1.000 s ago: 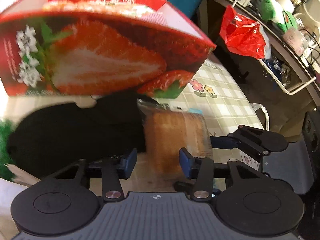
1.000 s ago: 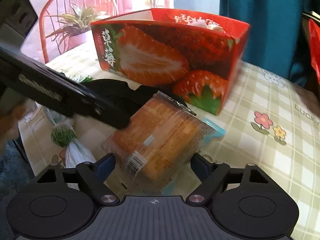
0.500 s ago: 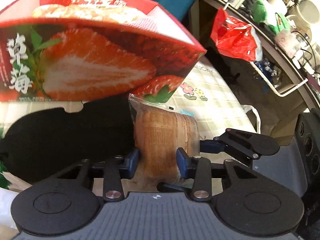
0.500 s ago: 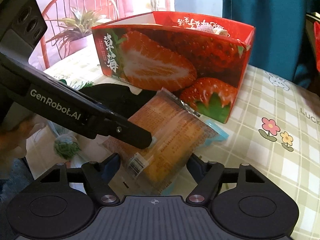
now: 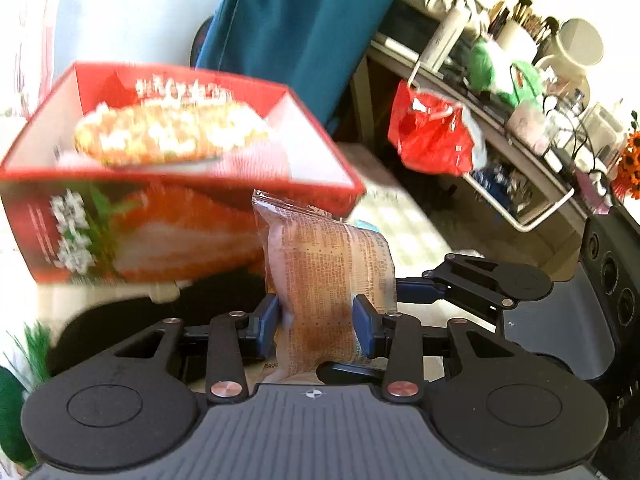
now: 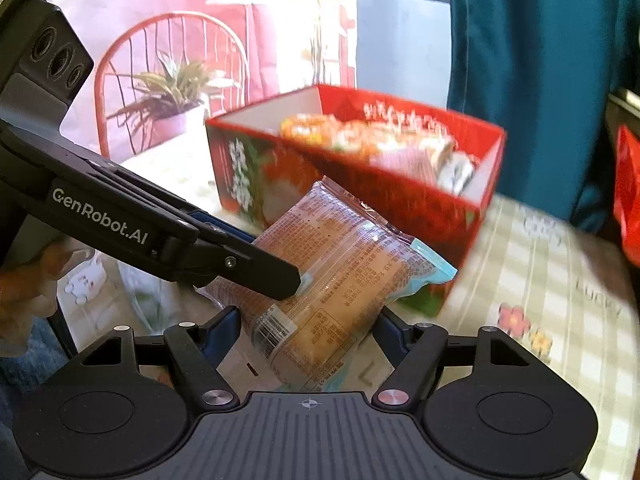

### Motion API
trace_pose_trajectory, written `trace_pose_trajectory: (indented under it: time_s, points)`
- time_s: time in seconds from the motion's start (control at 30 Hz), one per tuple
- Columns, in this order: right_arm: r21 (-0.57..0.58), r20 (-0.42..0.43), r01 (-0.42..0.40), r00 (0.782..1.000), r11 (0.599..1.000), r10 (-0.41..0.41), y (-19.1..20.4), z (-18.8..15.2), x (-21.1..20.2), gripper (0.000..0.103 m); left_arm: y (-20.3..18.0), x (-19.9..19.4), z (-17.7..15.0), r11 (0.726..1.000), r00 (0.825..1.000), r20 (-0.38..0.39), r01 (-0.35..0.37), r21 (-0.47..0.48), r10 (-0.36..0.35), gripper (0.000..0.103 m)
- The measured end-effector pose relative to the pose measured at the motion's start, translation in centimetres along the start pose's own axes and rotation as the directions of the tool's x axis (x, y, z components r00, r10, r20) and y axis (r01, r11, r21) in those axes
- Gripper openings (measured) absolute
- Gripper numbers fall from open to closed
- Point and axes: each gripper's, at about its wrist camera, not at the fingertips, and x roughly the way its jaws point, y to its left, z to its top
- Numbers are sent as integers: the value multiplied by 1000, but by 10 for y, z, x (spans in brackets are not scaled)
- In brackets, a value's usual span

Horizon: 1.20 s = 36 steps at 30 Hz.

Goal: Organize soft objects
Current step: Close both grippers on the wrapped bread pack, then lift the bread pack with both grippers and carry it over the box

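Left tongs [image 5: 316,330] clenched on the wrapped cake packet [image 5: 328,280]; right tongs [image 6: 308,334] spread wide under it.

The packet hangs lifted off the checked bench [image 6: 560,280], its lower end between the right tongs' blue pads without a visible squeeze. Just beyond both tongs stands the red strawberry box [image 5: 160,208], open-topped, with blurred soft packets inside.

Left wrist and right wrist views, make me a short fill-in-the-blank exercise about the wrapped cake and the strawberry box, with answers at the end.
1. The wrapped cake is clamped between the fingers of the ____ gripper.
2. The right gripper has its jaws ____, not pinching the cake.
3. The strawberry box is ____ at the top, with food packets showing inside.
4. The tablecloth has a ____ pattern.

Answers: left; open; open; checked
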Motion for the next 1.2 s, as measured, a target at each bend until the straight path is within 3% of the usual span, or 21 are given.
trace_pose_trajectory:
  time_s: [0.53,0.83,1.2]
  points:
    - [-127,94,11,996,992,1,6,88,17,69,27,-36,61,999,988,143,-53,-7,54,42]
    - [-176,106,5,994,984,14,-2,126,38,69,49,-37,86,997,980,181,-72,-36,77,42]
    - [-181,96,-14,995,983,32,-17,148,69,69,71,-23,106,995,979,182,-86,-59,95,42]
